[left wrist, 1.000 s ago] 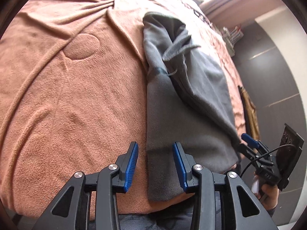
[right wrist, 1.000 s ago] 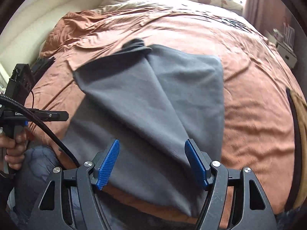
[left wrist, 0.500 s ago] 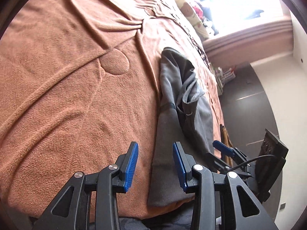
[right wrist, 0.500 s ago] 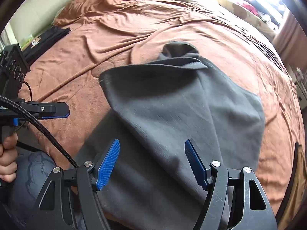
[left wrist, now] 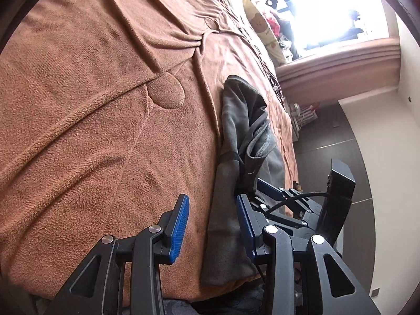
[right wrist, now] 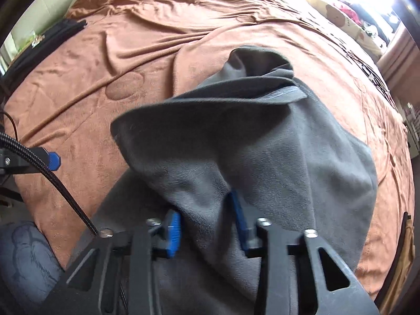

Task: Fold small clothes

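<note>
R gripper (right wrist: 207, 225) closing on grey fleece garment (right wrist: 262, 144); L gripper (left wrist: 212, 225) half-open, empty. Thin pinch could slip.

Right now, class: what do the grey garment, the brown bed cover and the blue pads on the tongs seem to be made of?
Grey garment: soft fleece-like knit, matte, with a fine brushed nap and limp folds.
Brown bed cover: plush microfibre or terry-like cloth, judging by its pebbly pile and pressed creases.
Blue pads: probably rubber or moulded plastic, ribbed with fine ridges, on black, likely plastic, arms.
</note>
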The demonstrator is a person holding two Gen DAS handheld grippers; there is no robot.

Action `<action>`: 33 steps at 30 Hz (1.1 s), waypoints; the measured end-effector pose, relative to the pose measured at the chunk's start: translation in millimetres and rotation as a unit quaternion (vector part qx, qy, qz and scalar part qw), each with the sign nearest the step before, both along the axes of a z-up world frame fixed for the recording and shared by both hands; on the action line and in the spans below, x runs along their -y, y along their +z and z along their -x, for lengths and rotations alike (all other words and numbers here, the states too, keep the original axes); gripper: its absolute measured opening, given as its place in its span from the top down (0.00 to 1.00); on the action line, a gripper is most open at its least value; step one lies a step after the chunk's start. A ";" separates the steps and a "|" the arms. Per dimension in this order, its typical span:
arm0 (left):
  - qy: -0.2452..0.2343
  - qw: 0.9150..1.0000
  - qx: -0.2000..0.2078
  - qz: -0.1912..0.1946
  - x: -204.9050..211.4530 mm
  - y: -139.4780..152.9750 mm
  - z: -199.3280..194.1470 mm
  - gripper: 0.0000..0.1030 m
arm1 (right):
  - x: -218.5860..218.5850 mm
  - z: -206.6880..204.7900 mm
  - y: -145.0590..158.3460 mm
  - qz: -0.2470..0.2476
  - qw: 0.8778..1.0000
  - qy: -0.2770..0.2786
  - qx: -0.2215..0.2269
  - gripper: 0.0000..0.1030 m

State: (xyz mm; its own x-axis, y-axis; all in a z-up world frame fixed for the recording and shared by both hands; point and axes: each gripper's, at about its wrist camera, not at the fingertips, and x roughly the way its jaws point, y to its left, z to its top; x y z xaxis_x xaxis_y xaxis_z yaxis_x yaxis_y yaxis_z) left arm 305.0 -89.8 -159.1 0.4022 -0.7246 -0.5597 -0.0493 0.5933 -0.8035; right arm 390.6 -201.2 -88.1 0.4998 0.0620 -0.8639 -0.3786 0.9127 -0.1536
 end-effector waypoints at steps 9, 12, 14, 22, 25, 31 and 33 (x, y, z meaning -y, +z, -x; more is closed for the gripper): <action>0.001 1.000 -0.004 -0.007 0.6 -0.5 -0.7 0.61 | 51.9 3.1 38.8 -0.065 0.996 -0.049 0.045 0.93; 0.003 1.000 -0.006 -0.014 2.6 0.3 -2.3 0.61 | 74.8 2.7 48.2 -0.086 0.992 -0.070 0.054 0.93; 0.002 1.000 -0.005 -0.021 5.7 1.6 -3.7 0.62 | 91.4 2.5 54.2 -0.104 0.989 -0.087 0.061 0.93; -0.010 0.999 -0.002 -0.051 14.5 4.6 -8.5 0.61 | 162.7 -4.4 53.1 -0.184 0.968 -0.157 0.062 0.93; -0.014 0.998 -0.007 -0.058 18.2 3.8 -13.2 0.61 | 189.8 -13.1 40.4 -0.210 0.960 -0.180 0.050 0.93; -0.026 0.996 0.000 -0.088 28.1 10.9 -30.7 0.61 | 233.5 -39.0 -1.9 -0.275 0.936 -0.220 0.010 0.94; -0.028 0.995 0.004 -0.096 30.7 14.9 -41.3 0.61 | 243.7 -43.9 -14.2 -0.304 0.926 -0.224 -0.001 0.94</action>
